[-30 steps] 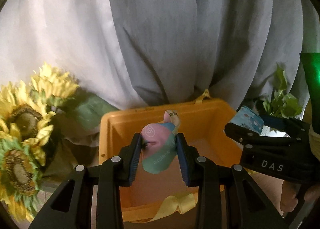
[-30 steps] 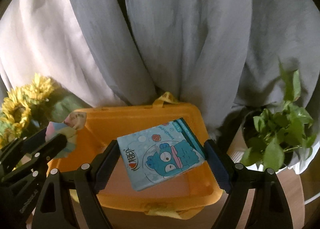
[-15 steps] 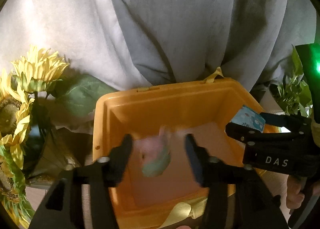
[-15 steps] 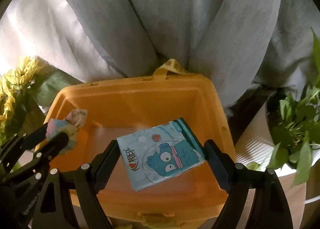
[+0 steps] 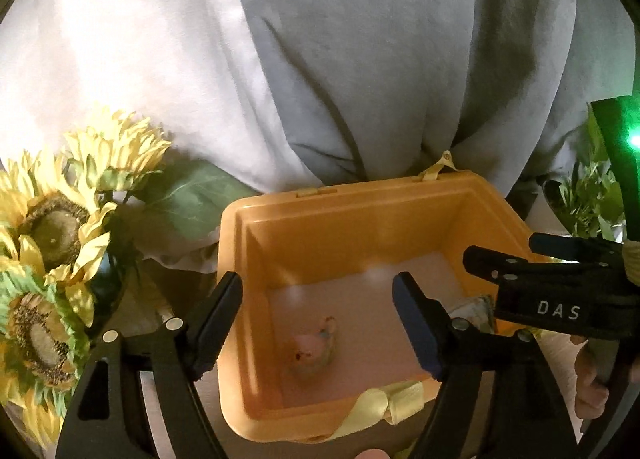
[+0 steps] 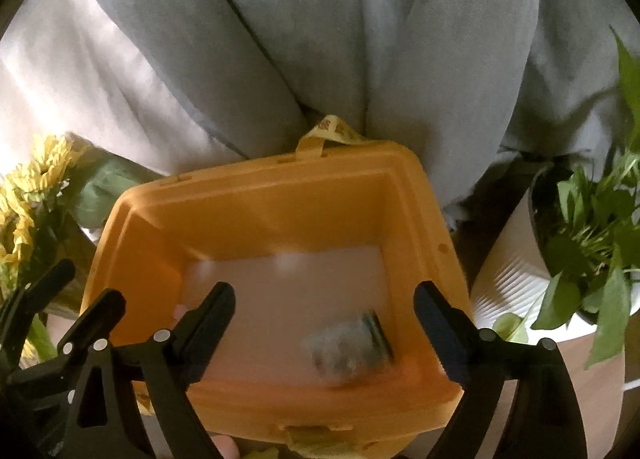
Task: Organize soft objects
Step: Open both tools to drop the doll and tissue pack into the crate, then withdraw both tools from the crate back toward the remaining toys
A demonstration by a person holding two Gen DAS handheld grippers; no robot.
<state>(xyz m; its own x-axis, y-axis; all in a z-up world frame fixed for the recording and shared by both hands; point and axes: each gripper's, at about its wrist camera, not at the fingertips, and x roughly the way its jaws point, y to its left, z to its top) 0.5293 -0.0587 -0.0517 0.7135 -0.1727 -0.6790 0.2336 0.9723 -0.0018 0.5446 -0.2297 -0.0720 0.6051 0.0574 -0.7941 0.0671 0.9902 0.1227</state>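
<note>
**A:** What sits at the centre?

**B:** An orange plastic bin [image 5: 472, 215], open at the top, with a yellow ribbon handle [image 5: 384, 405] draped over its near rim. Two soft things lie on its pale floor. A small pink and teal plush toy [image 5: 314, 351] rests toward the left side. A light blue tissue pack [image 6: 352, 343], blurred in the right wrist view, lies toward the right wall.

**A:** Any writing?

**B:** Only "DAS", in white letters on the black body of the right gripper [image 5: 558, 309] as seen from the left wrist. The print on the tissue pack is too blurred to read now.

**A:** What changed from a second ago?

**B:** A second ago the left gripper pinched the plush toy and the right gripper held the tissue pack, both above the bin. Both items have since dropped to the bin floor.

**A:** And the tongs?

**B:** The left gripper [image 5: 318, 317] is spread wide and holds nothing, hanging over the bin's left half. The right gripper [image 6: 324, 323] is likewise spread wide and touches nothing, over the right half.

**A:** Around the bin?

**B:** Artificial sunflowers [image 5: 56, 227] at left, a potted green plant [image 6: 592, 227] in a white ribbed pot at right, grey curtains [image 5: 360, 59] behind.
</note>
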